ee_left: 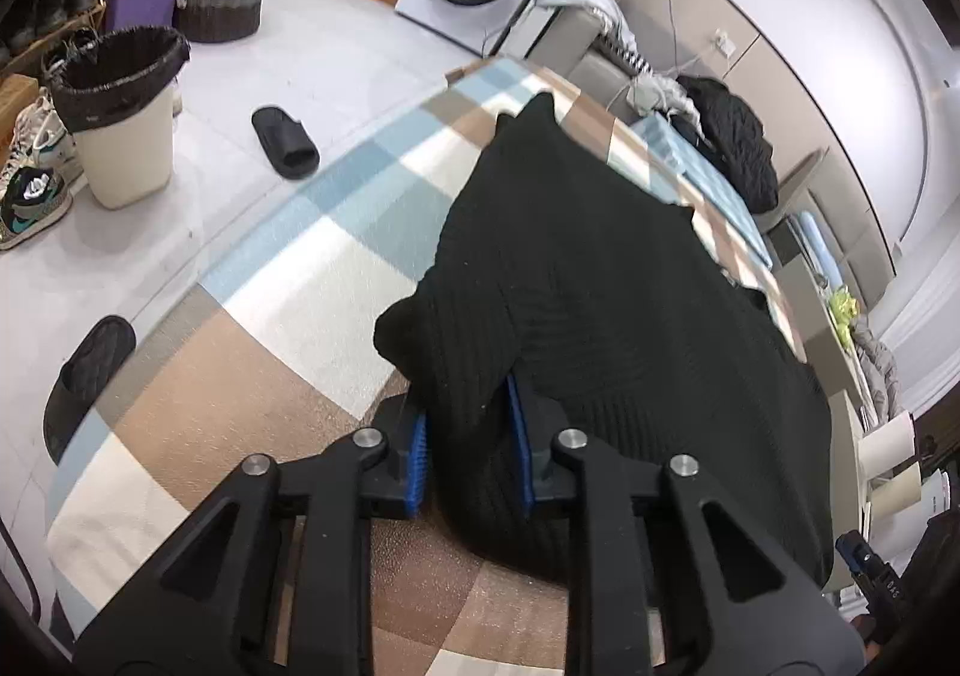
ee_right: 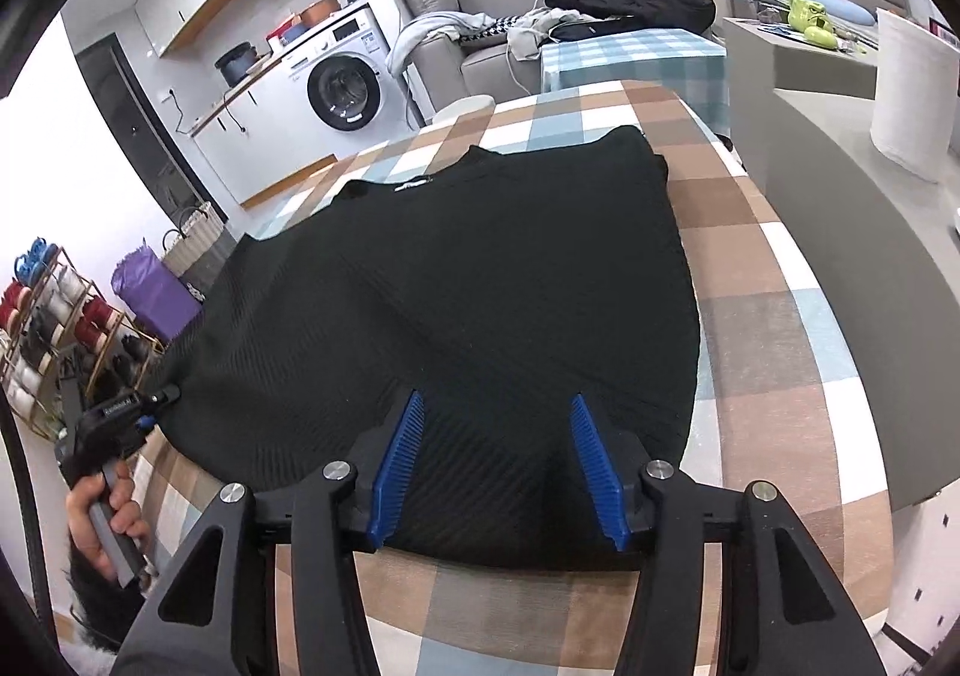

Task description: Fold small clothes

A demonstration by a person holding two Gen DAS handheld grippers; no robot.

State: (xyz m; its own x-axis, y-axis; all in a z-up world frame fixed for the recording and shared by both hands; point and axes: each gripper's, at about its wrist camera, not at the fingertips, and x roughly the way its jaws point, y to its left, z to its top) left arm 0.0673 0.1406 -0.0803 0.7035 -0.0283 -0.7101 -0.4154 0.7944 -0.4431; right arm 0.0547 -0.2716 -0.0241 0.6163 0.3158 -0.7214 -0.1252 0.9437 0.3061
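Observation:
A black ribbed knit sweater [ee_left: 600, 286] lies spread on the checked tablecloth [ee_left: 270, 352]. My left gripper [ee_left: 468, 406] is at the sweater's near left edge, and its blue pads pinch a raised bunch of the knit. The right wrist view shows the same sweater [ee_right: 480, 268] lying flat, collar toward the far side. It also shows the left gripper [ee_right: 144, 406] in a hand at the garment's left edge. My right gripper [ee_right: 495, 400] hovers over the near hem. Its blue pads stand apart over flat cloth and grip nothing.
The tablecloth [ee_right: 768, 316] shows bare to the right of the sweater and along the near edge. On the floor to the left are a lined bin [ee_left: 120, 117] and two black slippers [ee_left: 285, 141]. A white paper roll [ee_right: 912, 93] stands on the grey counter at the right.

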